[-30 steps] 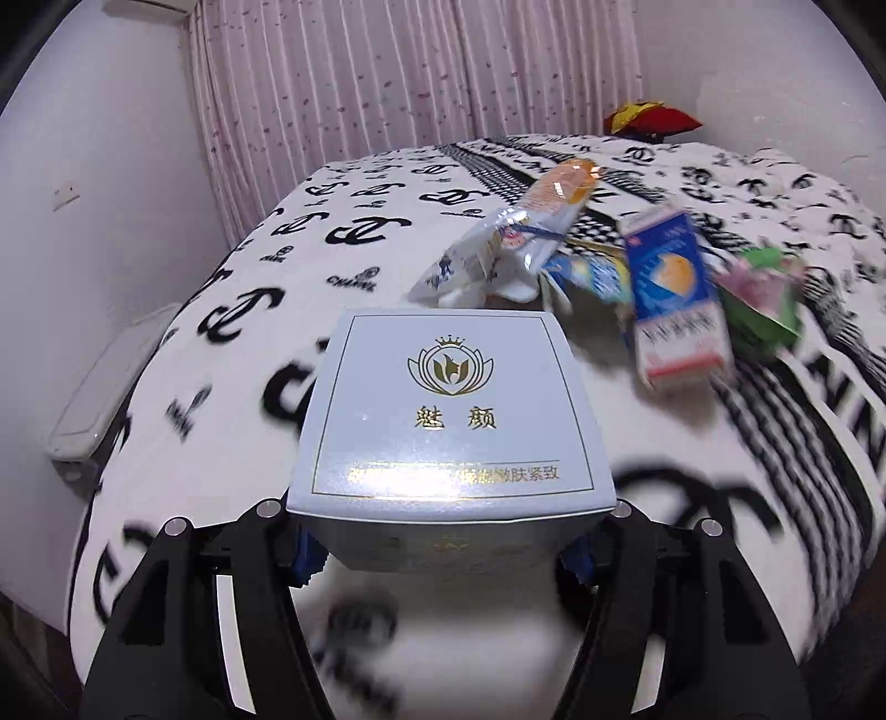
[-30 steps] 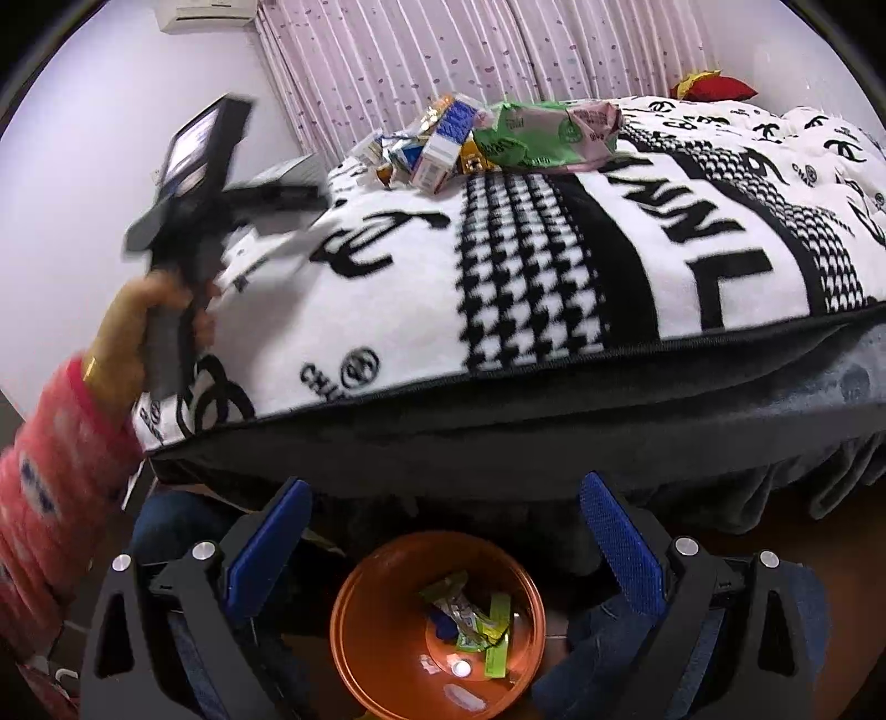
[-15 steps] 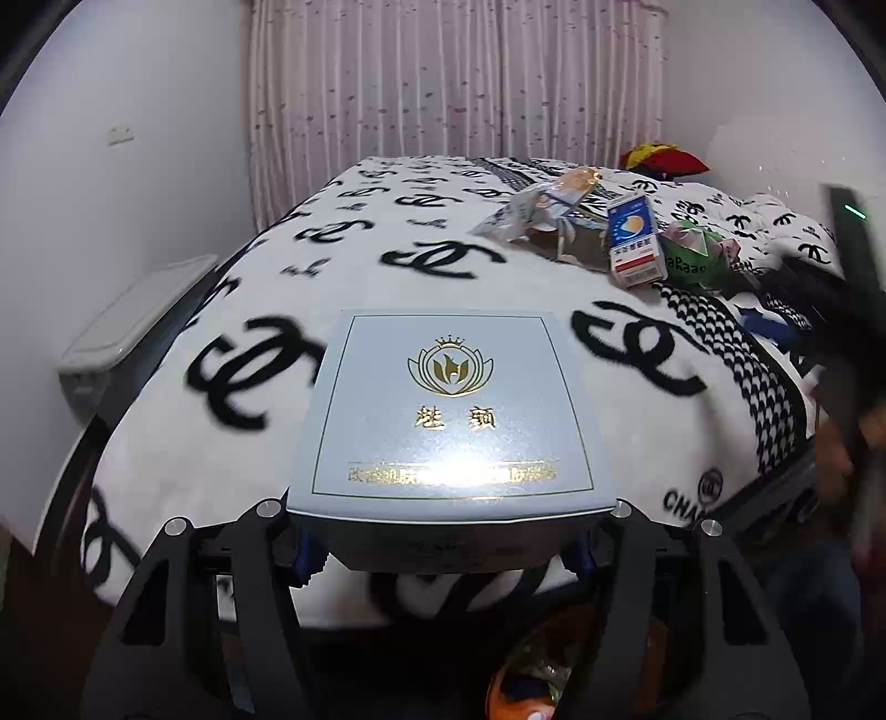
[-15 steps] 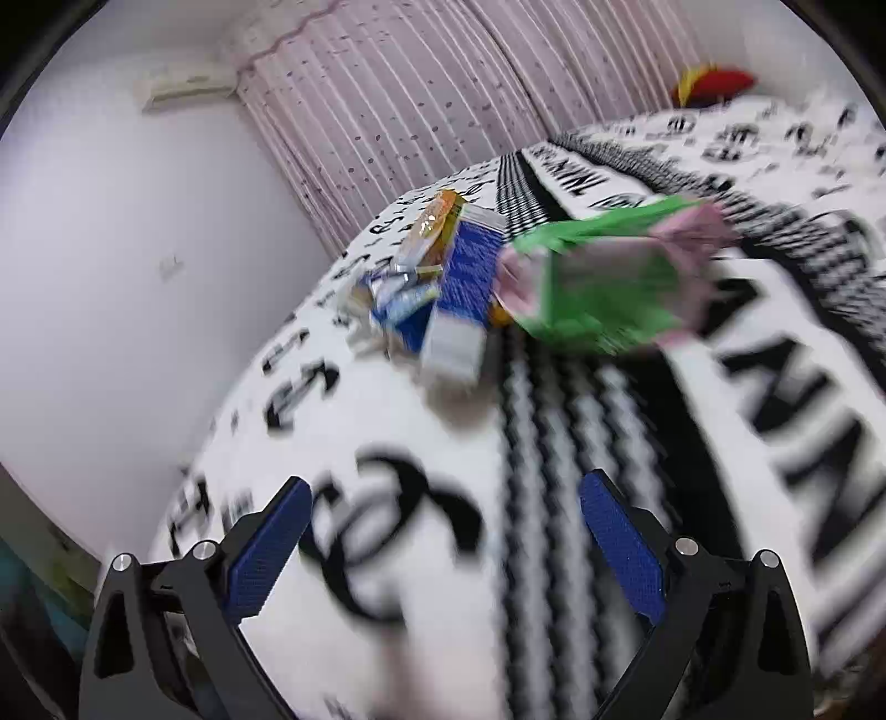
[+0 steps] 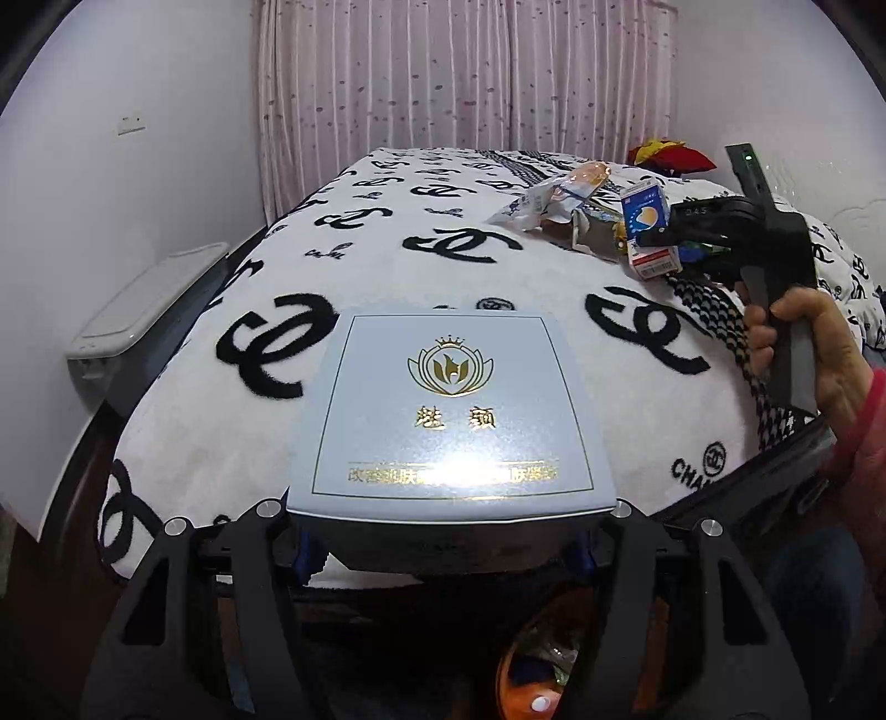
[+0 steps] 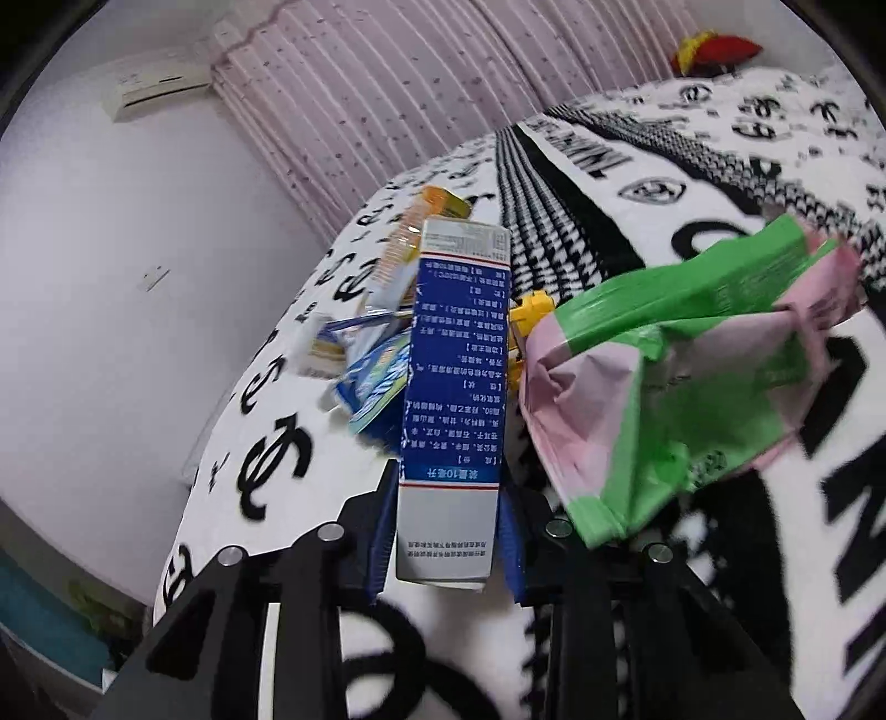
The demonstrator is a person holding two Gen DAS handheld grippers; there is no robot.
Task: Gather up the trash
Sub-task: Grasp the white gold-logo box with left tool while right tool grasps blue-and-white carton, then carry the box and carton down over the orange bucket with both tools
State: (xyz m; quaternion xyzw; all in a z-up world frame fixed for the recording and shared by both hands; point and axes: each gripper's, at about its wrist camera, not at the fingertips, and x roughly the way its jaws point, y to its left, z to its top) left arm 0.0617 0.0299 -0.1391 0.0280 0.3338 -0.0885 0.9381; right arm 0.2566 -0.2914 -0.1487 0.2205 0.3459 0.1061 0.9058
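Observation:
My left gripper [image 5: 448,545] is shut on a pale blue flat box [image 5: 451,415] with a gold crest, held past the bed's foot edge above an orange bin [image 5: 531,673] on the floor. My right gripper [image 6: 446,545] has its blue pads closed on the near end of a blue and white carton [image 6: 451,387] in the trash pile on the bed. That carton [image 5: 648,232] and the right gripper body show in the left wrist view. A crumpled green and pink bag [image 6: 681,376] lies right of the carton. Several snack wrappers [image 6: 376,360] lie left of it.
The bed has a black and white patterned blanket [image 5: 387,266]. A grey lidded box [image 5: 147,302] stands by the left wall. A red and yellow cushion [image 6: 714,50] lies at the bed's far end. Pink curtains hang behind. An air conditioner [image 6: 158,88] is on the wall.
My left gripper drew back from the bed with the blue box until the orange bin showed below. My right gripper rose from above the bin, reached the pile and closed on the carton.

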